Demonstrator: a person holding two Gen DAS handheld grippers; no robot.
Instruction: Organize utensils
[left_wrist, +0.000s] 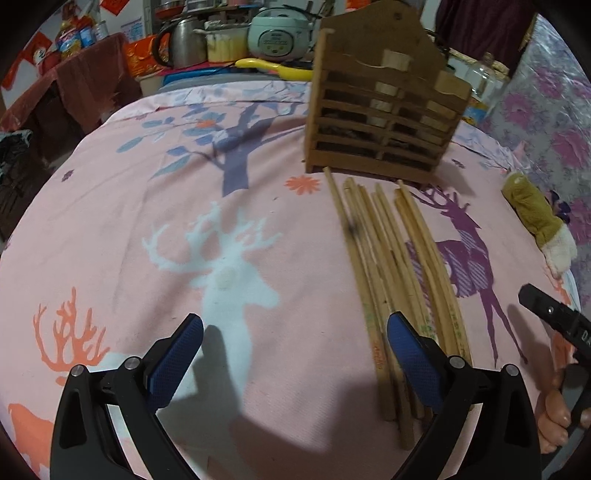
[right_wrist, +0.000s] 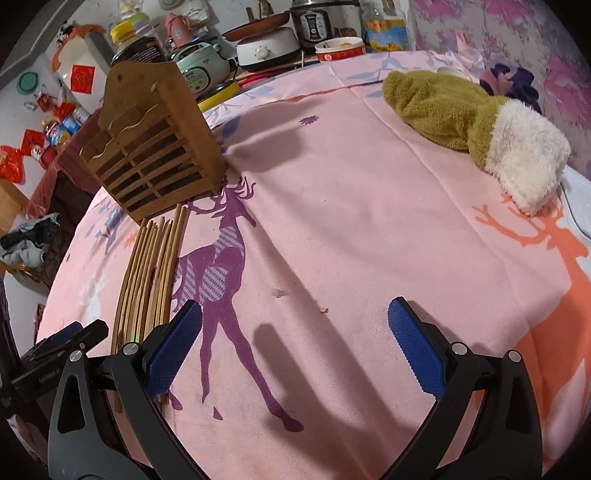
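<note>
Your left tongs (left_wrist: 295, 354) sit at the bottom of the left view, blue pads spread wide with nothing between them. The right-hand pad (left_wrist: 413, 362) overlaps the near ends of the chopsticks (left_wrist: 391, 266), though you can't tell if it's touching them or just above.

Those chopsticks are a loose bundle lying flat on the pink deer-print cloth (left_wrist: 147, 206), running from lower right of center up toward the rack (left_wrist: 384, 110). That wooden slatted rack stands upright in the upper middle-right, and the far chopstick tips end just in front of its base.

Your right tongs (right_wrist: 295, 347) are spread wide too, hovering over bare cloth on the purple deer print. In the right view the chopsticks are at lower left beside the left pad (right_wrist: 173, 350), and the rack is at upper left.

A green and white fuzzy sock (right_wrist: 472, 129) lies at upper right, well apart from the chopsticks. Kitchen stuff like a rice cooker (left_wrist: 279, 35) and kettle (left_wrist: 183, 40) crowds the top edge behind the surface.
</note>
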